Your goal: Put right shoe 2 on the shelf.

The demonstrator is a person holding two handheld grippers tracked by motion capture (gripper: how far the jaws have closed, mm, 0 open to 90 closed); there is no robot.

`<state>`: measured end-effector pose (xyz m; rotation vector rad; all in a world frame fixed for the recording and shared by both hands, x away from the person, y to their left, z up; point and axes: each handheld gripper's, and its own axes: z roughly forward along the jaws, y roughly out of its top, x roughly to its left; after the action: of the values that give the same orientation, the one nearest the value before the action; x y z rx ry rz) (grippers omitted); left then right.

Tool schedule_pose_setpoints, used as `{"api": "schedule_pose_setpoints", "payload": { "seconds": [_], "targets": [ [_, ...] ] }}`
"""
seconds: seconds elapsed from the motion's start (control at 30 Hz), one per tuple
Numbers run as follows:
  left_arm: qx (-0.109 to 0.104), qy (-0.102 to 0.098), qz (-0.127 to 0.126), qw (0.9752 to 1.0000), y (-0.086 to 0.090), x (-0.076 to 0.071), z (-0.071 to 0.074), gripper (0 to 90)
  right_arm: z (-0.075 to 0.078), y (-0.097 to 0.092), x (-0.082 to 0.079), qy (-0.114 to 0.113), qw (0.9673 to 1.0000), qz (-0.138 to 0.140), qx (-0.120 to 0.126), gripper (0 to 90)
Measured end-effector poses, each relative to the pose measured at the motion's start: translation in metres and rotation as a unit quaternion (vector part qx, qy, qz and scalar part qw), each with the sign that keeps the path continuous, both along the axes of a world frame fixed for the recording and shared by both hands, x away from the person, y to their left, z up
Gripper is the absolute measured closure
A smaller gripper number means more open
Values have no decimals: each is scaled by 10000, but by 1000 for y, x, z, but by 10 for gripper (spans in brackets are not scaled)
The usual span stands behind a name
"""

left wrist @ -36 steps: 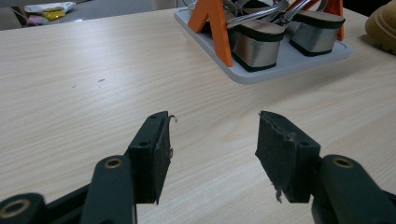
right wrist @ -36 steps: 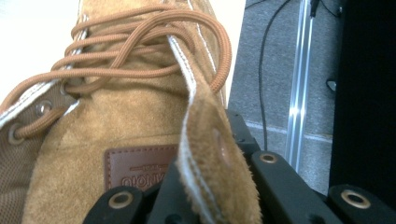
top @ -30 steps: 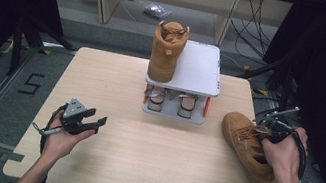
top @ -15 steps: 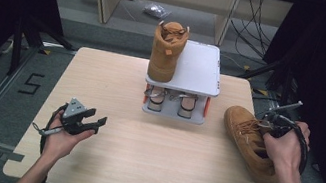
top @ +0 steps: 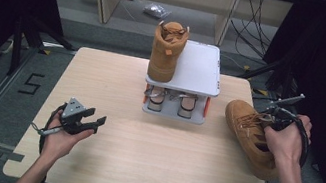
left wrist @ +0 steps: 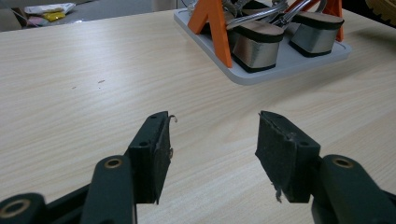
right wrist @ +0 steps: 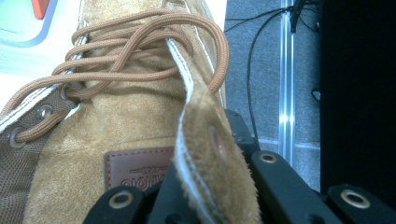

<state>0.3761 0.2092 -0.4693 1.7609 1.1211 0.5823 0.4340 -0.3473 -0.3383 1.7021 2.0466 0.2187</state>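
A tan suede boot (top: 247, 134) lies at the table's right edge, toe towards the rack. My right gripper (top: 270, 121) is shut on it. In the right gripper view the jaws pinch the boot's eyelet flap (right wrist: 205, 135) beside the laces and the leather tongue label. A second matching boot (top: 167, 51) stands upright on the top shelf of a white rack (top: 200, 70). My left gripper (top: 97, 118) hovers over the table's left part. It is open with nothing between its pads (left wrist: 154, 154), and it points at the rack's base (left wrist: 280, 70).
A pair of silver-heeled shoes (left wrist: 254, 44) sits on the rack's lower tray between orange posts. Bare wooden tabletop (top: 149, 155) spreads between the two hands. Cables and shelving lie on the floor beyond the table, and a metal rail runs along its left side.
My right gripper and the boot it holds have shifted slightly away from the person. The left hand and gripper stayed where they were.
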Motion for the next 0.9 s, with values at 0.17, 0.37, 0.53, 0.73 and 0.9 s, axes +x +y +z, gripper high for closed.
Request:
{"api": "schedule_pose_setpoints", "payload": {
  "seconds": [0.17,0.37,0.53,0.73,0.9],
  "targets": [
    [-19,5,23,10000,-1,0,0,439,2,3,1,-20,9998,-211,69,867],
    [-7,17,16,10000,-1,0,-1,439,9,1,4,-71,9999,-136,-22,867],
    [-7,15,24,10000,-1,0,-1,439,14,1,6,-171,9997,-167,38,867],
    [11,26,28,10000,-1,0,-1,439,19,2,8,-159,9995,-269,29,867],
    [18,28,39,10000,0,0,-1,438,22,0,11,-181,9998,-111,-23,867]
  ]
}}
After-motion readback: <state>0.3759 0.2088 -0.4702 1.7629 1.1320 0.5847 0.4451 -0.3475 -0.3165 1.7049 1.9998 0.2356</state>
